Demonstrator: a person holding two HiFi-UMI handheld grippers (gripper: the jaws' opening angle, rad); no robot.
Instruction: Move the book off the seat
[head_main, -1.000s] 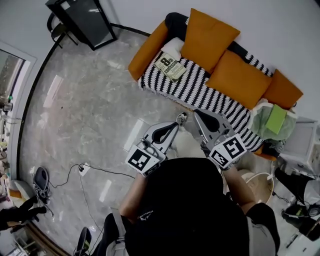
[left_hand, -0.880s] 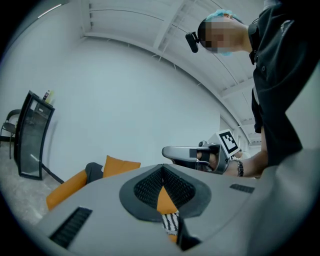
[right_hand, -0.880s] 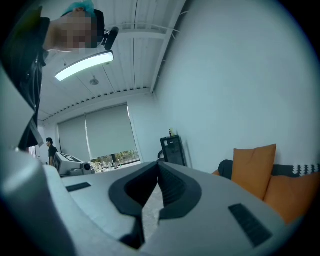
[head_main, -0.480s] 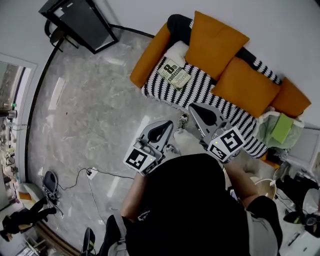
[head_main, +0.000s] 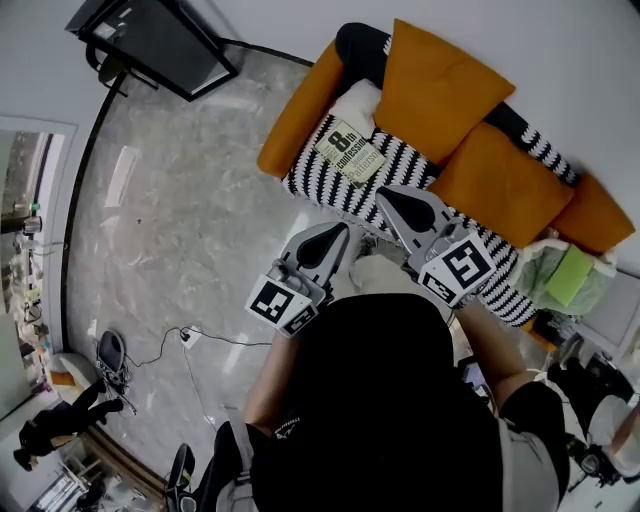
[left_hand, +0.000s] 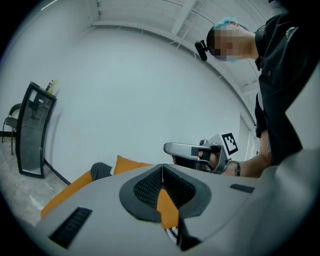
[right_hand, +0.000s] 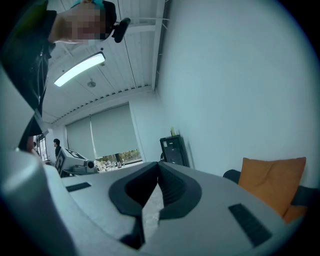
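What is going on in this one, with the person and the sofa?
A person stands facing a sofa with a gripper in each hand, both pointed toward it. The left gripper and the right gripper have their jaws shut with nothing between them. The book lies flat on the striped seat, near the orange armrest end. Neither gripper touches it, so the move has not yet begun.

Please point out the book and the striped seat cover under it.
pale rectangular paperback book (head_main: 350, 152), head view, middle of its cover.
black-and-white striped fabric seat cover (head_main: 318, 182), head view, bare front edge.
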